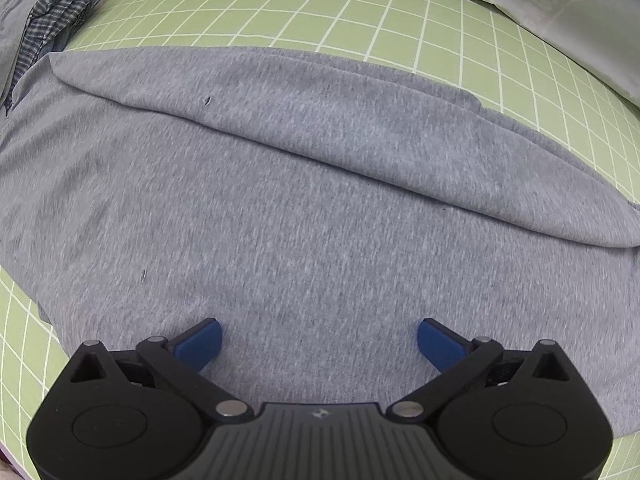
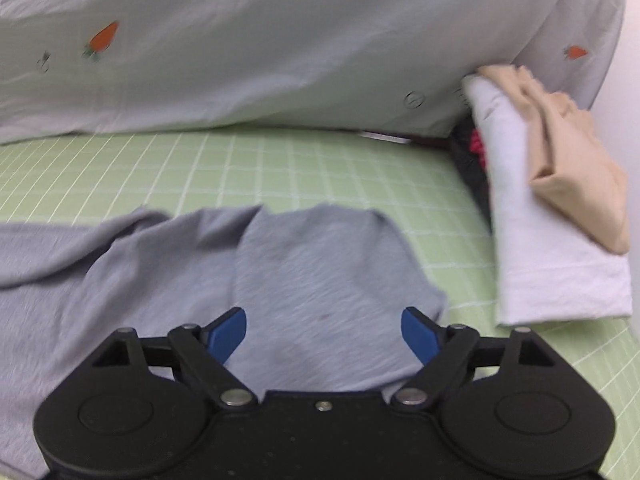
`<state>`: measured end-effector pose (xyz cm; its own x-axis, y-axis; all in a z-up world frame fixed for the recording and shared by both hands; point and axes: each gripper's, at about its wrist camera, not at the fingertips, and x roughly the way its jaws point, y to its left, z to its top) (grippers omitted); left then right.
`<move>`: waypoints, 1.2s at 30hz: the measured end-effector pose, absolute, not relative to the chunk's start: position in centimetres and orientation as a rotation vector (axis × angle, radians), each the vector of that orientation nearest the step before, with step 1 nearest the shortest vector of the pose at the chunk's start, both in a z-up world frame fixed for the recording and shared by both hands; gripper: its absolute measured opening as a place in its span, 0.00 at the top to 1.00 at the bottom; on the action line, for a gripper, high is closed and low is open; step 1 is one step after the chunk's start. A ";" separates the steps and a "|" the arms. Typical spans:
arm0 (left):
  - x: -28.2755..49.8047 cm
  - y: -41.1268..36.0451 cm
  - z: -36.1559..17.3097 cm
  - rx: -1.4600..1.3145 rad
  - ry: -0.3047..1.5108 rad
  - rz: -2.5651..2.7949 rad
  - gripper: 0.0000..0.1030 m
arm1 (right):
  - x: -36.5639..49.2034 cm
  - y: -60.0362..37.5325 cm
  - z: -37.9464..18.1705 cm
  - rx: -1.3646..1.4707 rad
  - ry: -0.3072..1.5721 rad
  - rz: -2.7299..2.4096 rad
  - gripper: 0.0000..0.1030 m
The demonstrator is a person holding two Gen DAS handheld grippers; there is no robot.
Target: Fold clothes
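Note:
A grey T-shirt (image 1: 280, 200) lies spread on the green grid sheet (image 1: 360, 12), with one side folded over along a long diagonal crease. My left gripper (image 1: 320, 340) is open and empty, just above the shirt's near part. In the right wrist view the same grey shirt (image 2: 320, 272) shows a sleeve end lying flat. My right gripper (image 2: 324, 330) is open and empty over that sleeve. The blue pads (image 2: 230, 332) hold nothing.
A pale quilt with carrot prints (image 2: 280, 40) lies along the far side of the green sheet (image 2: 280, 168). A stack of folded clothes, white (image 2: 540, 248) and beige (image 2: 576, 168), stands at the right. A checked garment (image 1: 56, 16) is bunched at the far left.

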<state>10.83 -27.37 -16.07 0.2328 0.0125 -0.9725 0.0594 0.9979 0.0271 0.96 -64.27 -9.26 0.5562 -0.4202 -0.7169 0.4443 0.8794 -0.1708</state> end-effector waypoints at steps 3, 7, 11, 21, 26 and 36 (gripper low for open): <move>10.7 -27.3 -16.0 0.063 1.341 -0.032 0.00 | 0.8 -63.2 -10.0 0.054 0.878 -0.469 0.24; 10.3 -27.1 -15.8 0.063 1.328 -0.033 0.00 | 0.5 -62.8 -10.6 0.011 0.936 -0.397 0.57; 10.1 -26.9 -15.6 0.063 1.328 -0.036 0.00 | 1.5 -65.6 -9.3 0.007 0.947 -0.330 0.99; 9.4 -26.4 -15.0 0.061 1.325 -0.036 0.00 | 3.2 -76.1 -4.2 0.002 0.728 -0.682 0.59; 8.3 -26.6 -15.0 0.060 1.321 -0.034 0.00 | -2.8 -76.8 -5.7 0.317 0.720 -0.726 0.58; 8.4 -26.3 -14.1 0.061 1.348 -0.036 0.00 | -6.9 -74.9 -11.0 0.566 0.789 -0.756 0.63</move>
